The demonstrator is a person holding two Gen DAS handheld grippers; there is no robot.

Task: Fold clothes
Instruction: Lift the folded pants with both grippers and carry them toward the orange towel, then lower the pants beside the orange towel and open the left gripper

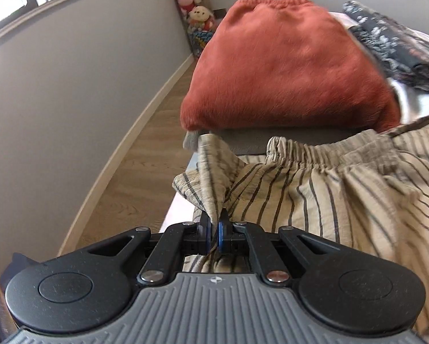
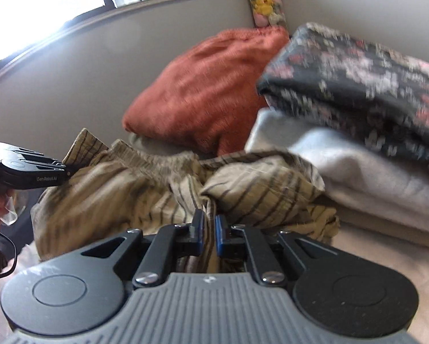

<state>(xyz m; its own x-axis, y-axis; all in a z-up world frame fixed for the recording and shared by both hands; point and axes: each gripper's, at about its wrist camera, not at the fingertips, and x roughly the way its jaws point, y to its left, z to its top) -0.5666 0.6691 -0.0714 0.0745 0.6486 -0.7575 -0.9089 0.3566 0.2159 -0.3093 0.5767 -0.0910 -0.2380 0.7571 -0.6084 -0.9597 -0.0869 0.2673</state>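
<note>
Two tools, left and right, clamp the striped shorts (waistband running crosswise between them).

Grey wall under a bright window, wooden floor with pale skirting, plush toys stacked in the corner

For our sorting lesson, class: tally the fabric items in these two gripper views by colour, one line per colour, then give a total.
Rust-orange knitted garment: 1
Beige striped cloth garment with elastic waistband, pinched in both grippers' jaws: 1
Dark floral-print folded cloth: 1
Pale grey-white folded cloth under the floral one: 1
Total: 4
</note>
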